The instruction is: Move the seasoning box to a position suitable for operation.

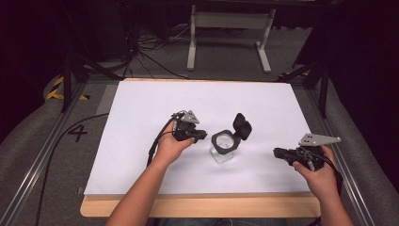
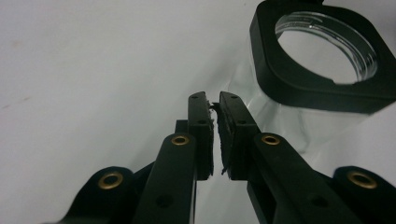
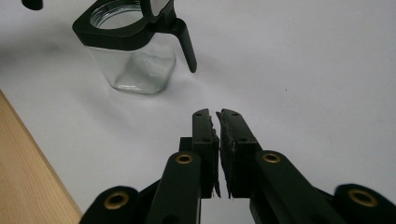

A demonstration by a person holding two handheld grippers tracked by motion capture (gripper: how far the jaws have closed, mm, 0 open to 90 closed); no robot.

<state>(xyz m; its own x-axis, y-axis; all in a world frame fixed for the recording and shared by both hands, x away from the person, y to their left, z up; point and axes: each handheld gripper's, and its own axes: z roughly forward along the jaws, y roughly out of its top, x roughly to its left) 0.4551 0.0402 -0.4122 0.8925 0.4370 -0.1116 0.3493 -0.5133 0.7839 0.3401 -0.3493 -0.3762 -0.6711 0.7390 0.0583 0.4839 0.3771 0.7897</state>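
High view: a glass jar (image 1: 222, 149) with its black lid (image 1: 242, 125) flipped open stands mid-tabletop (image 1: 141, 108), nearer the front edge, between the left gripper (image 1: 200, 135) and the right gripper (image 1: 276, 152). Left gripper view: fingers (image 2: 201, 121) closed on nothing, just beside the jar (image 2: 299, 121). Right gripper view: fingers (image 3: 203, 133) closed, empty, apart from the jar (image 3: 135, 65).

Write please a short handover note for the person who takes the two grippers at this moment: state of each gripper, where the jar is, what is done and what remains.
Left gripper: jaws nearly together, nothing between them, tips just beside the jar, not touching it.
Right gripper: jaws nearly together, empty, well to the jar's right and pointing toward it.
Glass jar: upright near the middle of the white table sheet, black square collar on top, hinged black lid flipped open and standing up behind the mouth. It looks empty.
Done: the lid is open.
Left: probably to close the lid or move the jar; neither gripper holds it yet.
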